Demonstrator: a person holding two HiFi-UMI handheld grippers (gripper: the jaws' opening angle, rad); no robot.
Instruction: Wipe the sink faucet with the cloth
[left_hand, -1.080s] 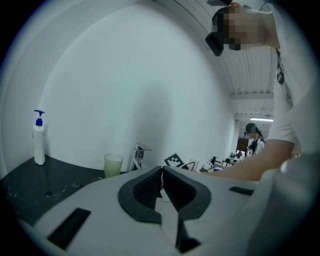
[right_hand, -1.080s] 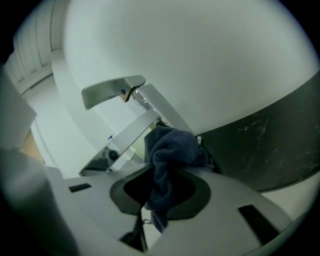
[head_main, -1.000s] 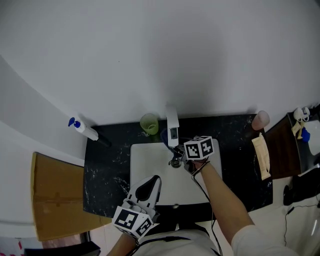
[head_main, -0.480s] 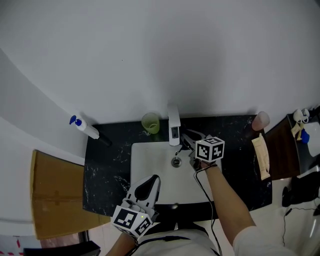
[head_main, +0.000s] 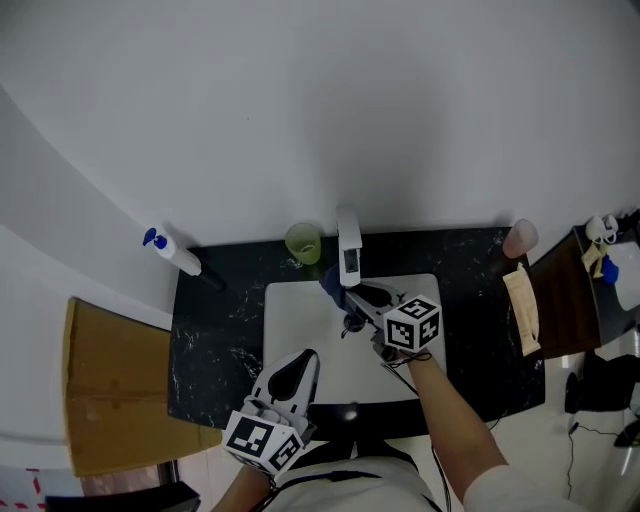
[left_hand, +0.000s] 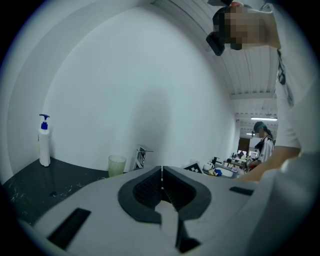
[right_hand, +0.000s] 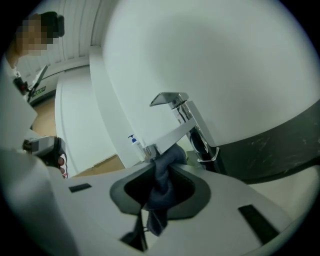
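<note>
- Moved since half a second ago: the right gripper (head_main: 352, 293) has swung from the right side of the faucet (head_main: 347, 252) round to its front. The left gripper (left_hand: 161, 172) has stayed in its place.
- Right jaws are narrow and pinch a dark blue cloth (right_hand: 166, 159). The bunched top of the cloth touches the underside of the faucet spout.
- From the head view only a small blue bit of the cloth shows, at the left of the spout. The gripper hides the rest.
- Left jaws are closed together with nothing in them, low over the near edge of the white sink (head_main: 295, 325).
- In the left gripper view, the gripper's own body blocks the sink.
- A green cup (head_main: 302, 243) stands just left of the faucet on the dark surface (head_main: 215, 320). A soap bottle (head_main: 176, 256) with a blue pump stands at the far left corner.
- A brown cardboard box (head_main: 105, 390) beside the surface is cut off at the bottom edge.
</note>
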